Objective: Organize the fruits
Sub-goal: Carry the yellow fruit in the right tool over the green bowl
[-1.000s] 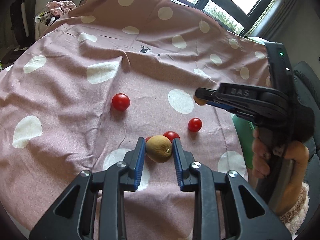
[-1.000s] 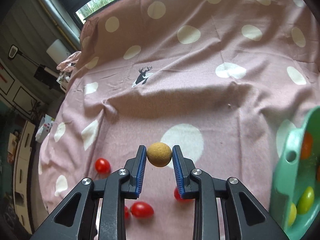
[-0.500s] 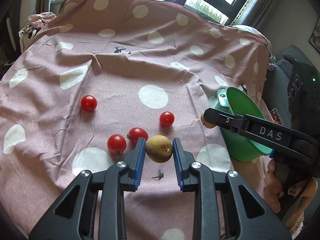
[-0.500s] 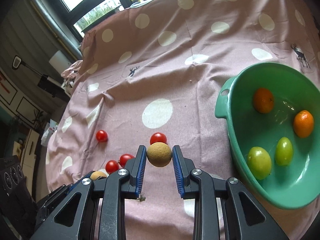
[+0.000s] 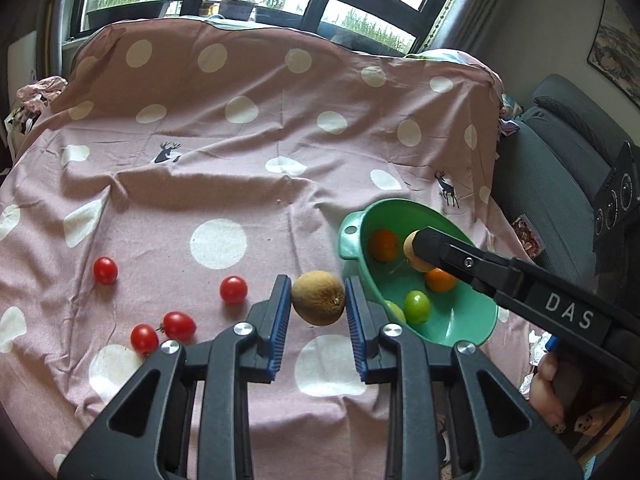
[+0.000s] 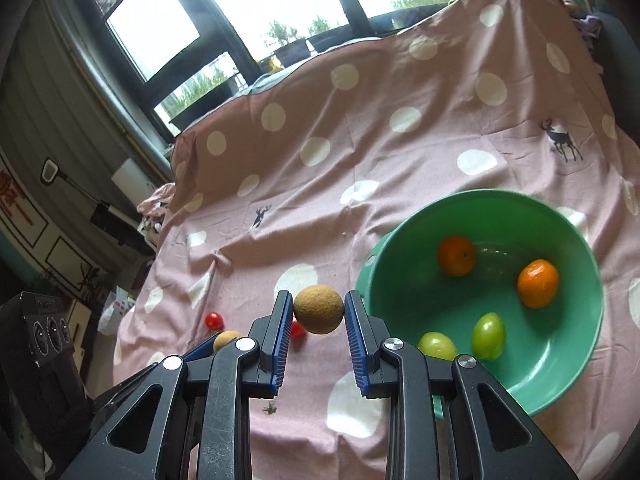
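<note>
My left gripper [image 5: 318, 300] is shut on a brown kiwi [image 5: 318, 297], held above the cloth just left of the green bowl [image 5: 472, 320]. My right gripper [image 6: 319, 311] is shut on a round tan fruit [image 6: 319, 309]. In the left wrist view that gripper and its fruit [image 5: 416, 252] hang over the bowl. The bowl [image 6: 568, 376] holds two oranges [image 6: 457, 255] and two green fruits [image 6: 487, 336]. Several red cherry tomatoes [image 5: 233, 289] lie on the cloth to the left.
The table wears a pink cloth with white dots [image 5: 240, 152]. A grey sofa [image 5: 560, 152] stands at the right and windows at the back. A small green stem [image 6: 270, 409] lies on the cloth. A black device [image 6: 44, 336] sits at the left.
Both grippers have lifted and moved right with their fruits. The right gripper now hangs over the bowl; the left one has come up beside it.
</note>
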{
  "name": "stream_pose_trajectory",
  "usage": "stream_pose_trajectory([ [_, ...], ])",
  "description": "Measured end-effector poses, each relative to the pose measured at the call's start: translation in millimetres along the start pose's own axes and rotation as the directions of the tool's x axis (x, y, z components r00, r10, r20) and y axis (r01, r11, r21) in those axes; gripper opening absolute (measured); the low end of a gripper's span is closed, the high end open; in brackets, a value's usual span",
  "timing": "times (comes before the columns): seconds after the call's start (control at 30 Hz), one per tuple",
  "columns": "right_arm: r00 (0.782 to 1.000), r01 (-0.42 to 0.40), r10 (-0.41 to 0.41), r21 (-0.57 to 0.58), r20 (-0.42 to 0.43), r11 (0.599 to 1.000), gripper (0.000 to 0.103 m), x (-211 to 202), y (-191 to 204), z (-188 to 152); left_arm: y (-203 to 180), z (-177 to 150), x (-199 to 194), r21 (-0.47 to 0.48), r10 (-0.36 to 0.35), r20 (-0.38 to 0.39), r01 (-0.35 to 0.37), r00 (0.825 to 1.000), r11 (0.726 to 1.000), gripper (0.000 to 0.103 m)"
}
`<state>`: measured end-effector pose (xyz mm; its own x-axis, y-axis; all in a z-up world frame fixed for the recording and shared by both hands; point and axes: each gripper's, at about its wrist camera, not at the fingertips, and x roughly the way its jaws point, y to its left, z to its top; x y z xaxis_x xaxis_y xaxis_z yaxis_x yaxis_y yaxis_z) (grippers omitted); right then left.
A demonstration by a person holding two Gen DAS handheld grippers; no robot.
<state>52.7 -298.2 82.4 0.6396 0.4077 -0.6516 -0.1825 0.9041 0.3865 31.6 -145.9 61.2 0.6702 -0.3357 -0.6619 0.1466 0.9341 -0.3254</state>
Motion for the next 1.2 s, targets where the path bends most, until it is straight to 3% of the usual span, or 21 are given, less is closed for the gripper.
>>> stream_pose_trajectory([
  [0.27, 0.995, 0.067, -0.072, 0.084, 0.062, 0.994, 0.029, -24.7, -41.4, 8.3, -40.9, 7.2, 27.1, 0.060, -0.048, -0.036, 0.050, 0.998, 0.997, 0.027],
  [0.57, 0.990, 0.122, -0.132, 0.149, 0.056, 0.981, 0.029, -34.2, -77.2, 9.2, -70.2, 6.8, 63.0, 0.100, -0.095, -0.135, 0.109, 0.986, 0.989, 0.027],
  [0.9, 0.987, 0.159, -0.163, 0.223, -0.002, 0.962, 0.029, -24.5, -114.5, 7.9, -88.7, 2.8, 101.0, 0.131, -0.090, -0.232, 0.123, 0.969, 0.984, 0.027],
  [1.2, 0.979, 0.202, -0.189, 0.253, -0.074, 0.946, 0.029, -9.4, -132.6, 4.8, -100.1, -0.5, 121.5, 0.157, -0.068, -0.271, 0.114, 0.960, 0.981, 0.027],
])
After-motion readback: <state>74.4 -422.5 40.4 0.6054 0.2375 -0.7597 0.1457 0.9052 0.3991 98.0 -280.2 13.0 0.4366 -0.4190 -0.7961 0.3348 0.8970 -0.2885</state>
